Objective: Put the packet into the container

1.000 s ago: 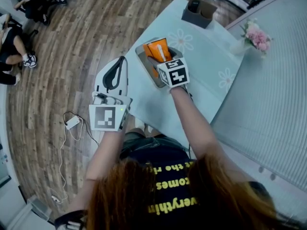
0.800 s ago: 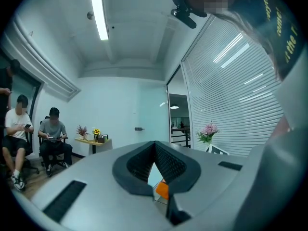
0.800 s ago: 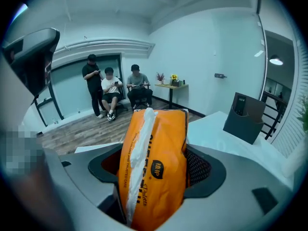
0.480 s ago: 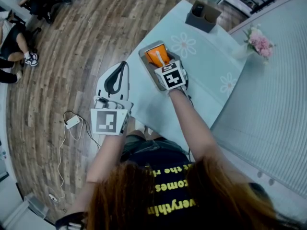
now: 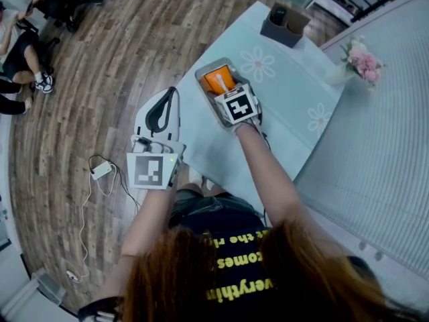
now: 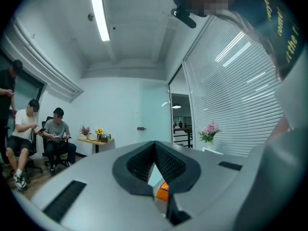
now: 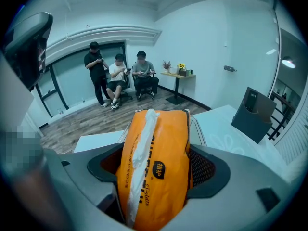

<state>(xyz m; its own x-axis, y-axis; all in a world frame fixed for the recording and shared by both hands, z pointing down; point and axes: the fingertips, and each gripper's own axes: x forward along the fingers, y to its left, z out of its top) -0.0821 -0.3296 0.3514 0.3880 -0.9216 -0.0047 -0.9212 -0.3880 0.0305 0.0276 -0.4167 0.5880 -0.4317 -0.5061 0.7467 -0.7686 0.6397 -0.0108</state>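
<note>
The right tongs (image 5: 226, 92) clamp their ribbed black pads on a glossy orange packet (image 7: 161, 143) with a crinkled white seam. Its far end sits within the grey rectangular container (image 5: 203, 91) on the pale flower-printed counter (image 5: 288, 92). The left tongs (image 6: 155, 148), tips together and empty, hang over the plank floor (image 5: 100, 59).

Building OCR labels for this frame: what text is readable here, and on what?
"TRUSTED CARE": along the white seam of the orange packet; the start of the line is hidden.
"植护": dark badge on the packet.
"Palette": script below the badge, probably; it is partly hidden.
"everythin", "comes", "the": yellow print on the person's shirt, upside down in the head view and cut off.
Nothing else is readable.
</note>
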